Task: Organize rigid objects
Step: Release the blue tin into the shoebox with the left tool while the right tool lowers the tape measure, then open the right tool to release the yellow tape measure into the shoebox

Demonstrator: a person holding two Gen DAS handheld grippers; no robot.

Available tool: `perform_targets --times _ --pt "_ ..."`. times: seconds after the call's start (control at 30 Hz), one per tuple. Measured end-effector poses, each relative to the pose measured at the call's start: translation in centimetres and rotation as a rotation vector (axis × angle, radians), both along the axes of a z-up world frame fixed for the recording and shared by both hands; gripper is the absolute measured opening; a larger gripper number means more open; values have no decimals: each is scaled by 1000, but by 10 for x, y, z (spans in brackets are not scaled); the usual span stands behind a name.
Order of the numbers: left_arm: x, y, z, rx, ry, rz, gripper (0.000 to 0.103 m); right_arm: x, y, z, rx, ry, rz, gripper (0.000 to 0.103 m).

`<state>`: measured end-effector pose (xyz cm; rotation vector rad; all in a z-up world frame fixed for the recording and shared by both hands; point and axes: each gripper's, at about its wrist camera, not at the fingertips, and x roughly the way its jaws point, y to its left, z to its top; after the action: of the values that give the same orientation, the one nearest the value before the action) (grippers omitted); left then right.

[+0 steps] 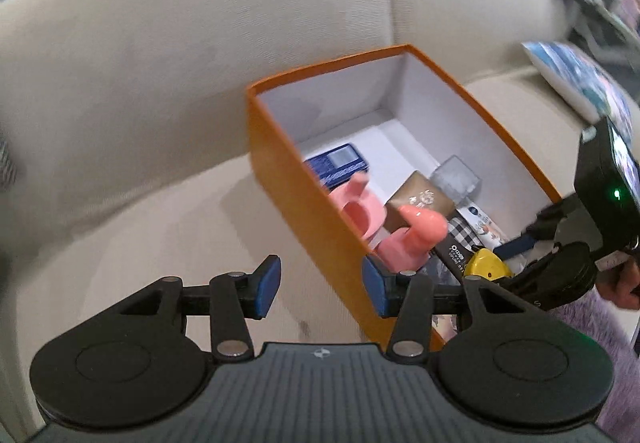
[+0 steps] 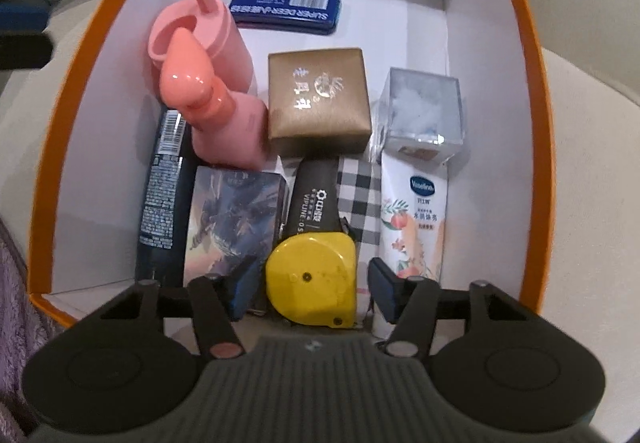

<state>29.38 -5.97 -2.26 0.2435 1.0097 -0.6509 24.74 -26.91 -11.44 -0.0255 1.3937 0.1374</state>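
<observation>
I am at the placing step: my right gripper (image 2: 310, 285) hangs just inside the near end of the orange cardboard box with white lining (image 2: 516, 55), its blue-padded fingers (image 2: 382, 289) spread apart on either side of the yellow plastic tape measure (image 2: 314, 279), which I judge is resting on the things under it, not held, since I see a gap at each pad. My left gripper (image 1: 320, 285) is also spread and empty, hovering outside the box's near left wall over the beige fabric sofa cushion (image 1: 160, 203). The next move, as I read it, is to lift the right one straight out without nudging the tape measure or the pink plastic spray bottle (image 2: 224, 115) standing close on the left. The right wrist view alone shows the packing: a gold square gift box (image 2: 318, 99) in the middle, a clear plastic cube (image 2: 422, 111) and a white lotion tube (image 2: 414, 219) on the right, a dark blue flat tin (image 2: 286, 9) at the far end, a black barcoded tube (image 2: 164, 187) along the left wall. The left wrist view alone shows the sofa backrest, the box's outside, and a blurred printed cushion (image 1: 580, 83) far right.
</observation>
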Motion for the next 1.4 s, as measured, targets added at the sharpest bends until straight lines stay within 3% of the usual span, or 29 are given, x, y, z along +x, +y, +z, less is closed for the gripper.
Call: perform_targets --times 0.27,0.47,0.6,0.7,0.87,1.13,1.3,1.4 --pt "-1 16 -15 -2 45 105 56 -4 1 7 -8 -11 -6 52" --pt "4 21 -22 -16 60 158 55 13 -10 65 67 -146 -43 52" --pt "6 24 -24 -28 68 176 54 52 -11 81 85 -226 -72 52" --pt "9 28 -25 -31 76 187 53 85 -10 72 103 -241 -103 52" --pt "17 37 -30 -33 86 215 54 121 2 39 31 -206 -89 52" --pt "30 35 -42 -35 112 217 53 131 -3 -1 -33 -104 -89 52" --pt "30 34 -41 -34 110 212 53 133 -6 -4 -41 -87 -109 54" --pt "25 36 -36 -33 97 218 53 133 -5 6 -47 -120 -115 64"
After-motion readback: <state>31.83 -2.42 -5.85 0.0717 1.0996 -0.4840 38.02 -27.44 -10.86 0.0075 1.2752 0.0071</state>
